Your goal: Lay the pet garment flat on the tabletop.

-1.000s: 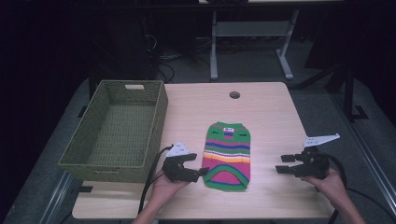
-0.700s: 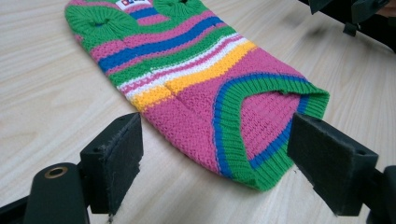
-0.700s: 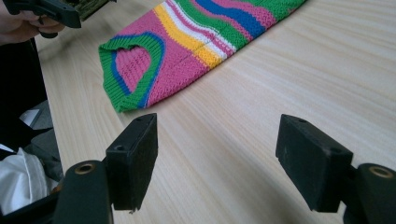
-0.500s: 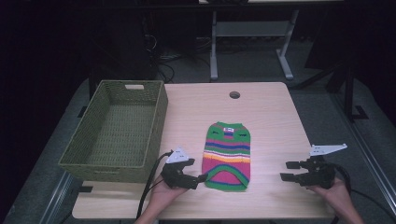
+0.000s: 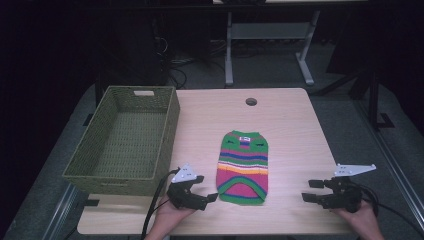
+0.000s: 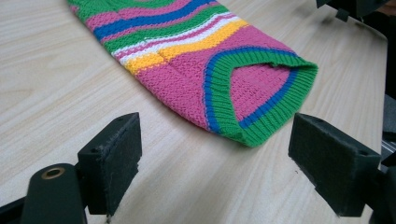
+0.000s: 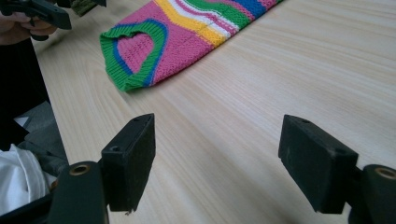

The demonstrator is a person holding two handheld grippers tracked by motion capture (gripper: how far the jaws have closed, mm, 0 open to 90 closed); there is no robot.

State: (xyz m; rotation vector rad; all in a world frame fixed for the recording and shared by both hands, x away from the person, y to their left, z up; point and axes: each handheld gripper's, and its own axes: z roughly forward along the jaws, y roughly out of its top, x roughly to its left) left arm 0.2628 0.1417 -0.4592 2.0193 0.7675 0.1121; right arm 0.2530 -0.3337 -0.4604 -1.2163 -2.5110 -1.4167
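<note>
Sweater [image 5: 243, 160] right of basket [image 5: 126, 140]

A green woven basket [image 5: 125, 137] sits on the left of the pale wooden tabletop [image 5: 290, 125], with a round hole [image 5: 251, 102] at the far edge.

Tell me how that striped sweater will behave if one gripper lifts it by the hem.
The sweater is a soft knit lying flat on the table, so it will probably droop and fold. It looks light. Its ribbed hem should give the pads decent hold.
</note>
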